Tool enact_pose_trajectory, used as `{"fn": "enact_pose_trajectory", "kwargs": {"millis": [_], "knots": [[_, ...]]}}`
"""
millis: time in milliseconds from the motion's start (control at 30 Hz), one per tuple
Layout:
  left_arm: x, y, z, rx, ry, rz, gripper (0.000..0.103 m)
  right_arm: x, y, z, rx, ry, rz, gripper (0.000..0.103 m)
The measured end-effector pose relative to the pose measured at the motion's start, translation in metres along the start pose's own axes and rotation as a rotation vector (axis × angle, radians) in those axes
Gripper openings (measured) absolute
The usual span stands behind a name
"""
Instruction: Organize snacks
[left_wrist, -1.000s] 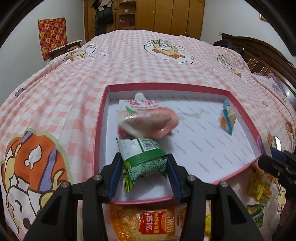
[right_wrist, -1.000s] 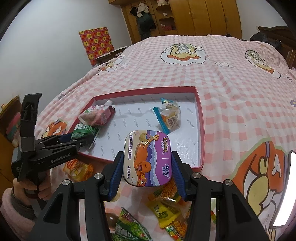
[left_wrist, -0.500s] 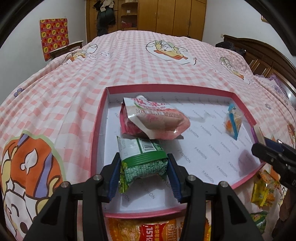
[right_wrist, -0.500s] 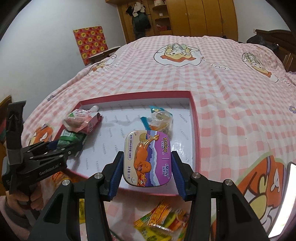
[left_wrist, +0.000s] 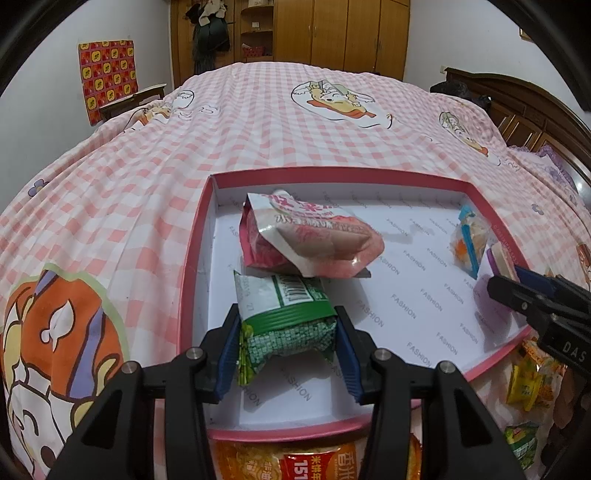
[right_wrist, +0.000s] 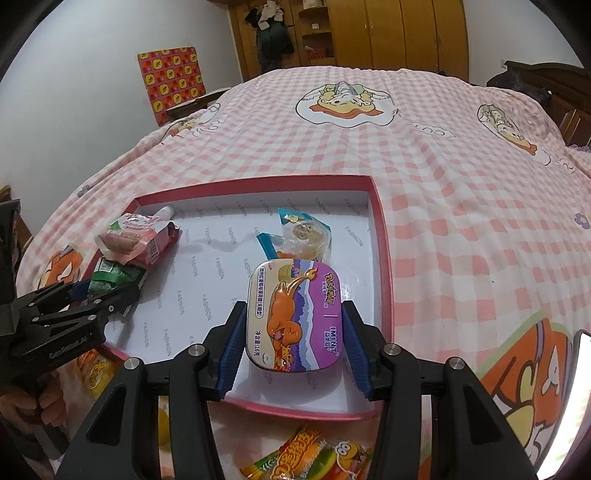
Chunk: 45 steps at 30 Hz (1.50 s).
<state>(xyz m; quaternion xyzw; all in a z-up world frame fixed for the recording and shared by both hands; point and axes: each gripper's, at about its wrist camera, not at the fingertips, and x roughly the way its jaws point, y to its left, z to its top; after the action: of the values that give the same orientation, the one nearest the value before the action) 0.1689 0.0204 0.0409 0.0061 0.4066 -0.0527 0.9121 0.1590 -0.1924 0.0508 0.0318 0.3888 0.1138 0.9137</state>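
Observation:
A pink-rimmed white box (left_wrist: 192, 258) lies on the checked bedspread. Inside it are a pink snack bag (left_wrist: 310, 240) at the left and a small clear cookie packet (left_wrist: 469, 240) at the right. My left gripper (left_wrist: 288, 343) is shut on a green snack packet (left_wrist: 286, 325), held over the box's near-left floor, just in front of the pink bag. My right gripper (right_wrist: 293, 332) is shut on a purple Pokémon mint tin (right_wrist: 295, 314), over the near-right corner of the box (right_wrist: 384, 258), just before the cookie packet (right_wrist: 303, 236). The left gripper (right_wrist: 99, 295) also shows in the right wrist view.
Loose snacks lie on the bedspread in front of the box: an orange packet (left_wrist: 314, 461), yellow candies (left_wrist: 528, 376), a green packet (left_wrist: 521, 443), a colourful packet (right_wrist: 314, 458). A hand (right_wrist: 22, 406) holds the left gripper. Wooden wardrobes stand beyond the bed.
Both grippers have moved forward over the box with their loads. The green packet is closer to the pink bag, and the tin has come over the box's near-right corner.

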Motion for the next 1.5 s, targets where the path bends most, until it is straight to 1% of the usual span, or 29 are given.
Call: {"fn": "enact_pose_trajectory", "kwargs": {"millis": [167, 267, 367, 467, 500, 600, 700, 1100, 1233, 1500], "knots": [[0.0, 0.0, 0.0, -0.001, 0.0, -0.001, 0.05, 0.001, -0.001, 0.001, 0.006, -0.004, 0.008, 0.051], [0.0, 0.0, 0.0, -0.001, 0.0, -0.004, 0.051, 0.002, -0.001, 0.002, 0.013, -0.007, 0.013, 0.051], [-0.001, -0.002, 0.001, 0.001, -0.001, -0.012, 0.055, 0.002, -0.001, 0.002, 0.013, -0.007, 0.013, 0.052], [-0.003, -0.003, 0.001, -0.005, -0.002, -0.023, 0.06, 0.0, -0.002, 0.002, 0.019, -0.017, 0.019, 0.059], [-0.004, -0.003, 0.002, -0.006, -0.003, -0.024, 0.063, -0.001, -0.003, 0.001, 0.022, -0.02, 0.02, 0.06], [-0.009, -0.005, 0.001, -0.003, -0.014, -0.023, 0.069, -0.004, -0.004, 0.001, 0.031, -0.026, 0.028, 0.061], [-0.015, -0.007, 0.0, 0.002, -0.022, -0.032, 0.071, -0.007, -0.004, 0.0, 0.034, -0.03, 0.031, 0.061], [-0.04, -0.009, -0.005, -0.012, -0.046, -0.066, 0.072, -0.026, 0.002, -0.008, 0.031, -0.048, 0.056, 0.061], [-0.051, -0.01, -0.01, -0.012, -0.056, -0.075, 0.074, -0.035, 0.004, -0.013, 0.032, -0.057, 0.066, 0.061], [-0.066, -0.009, -0.023, -0.024, -0.054, -0.075, 0.074, -0.048, 0.006, -0.024, 0.043, -0.067, 0.081, 0.061]]}}
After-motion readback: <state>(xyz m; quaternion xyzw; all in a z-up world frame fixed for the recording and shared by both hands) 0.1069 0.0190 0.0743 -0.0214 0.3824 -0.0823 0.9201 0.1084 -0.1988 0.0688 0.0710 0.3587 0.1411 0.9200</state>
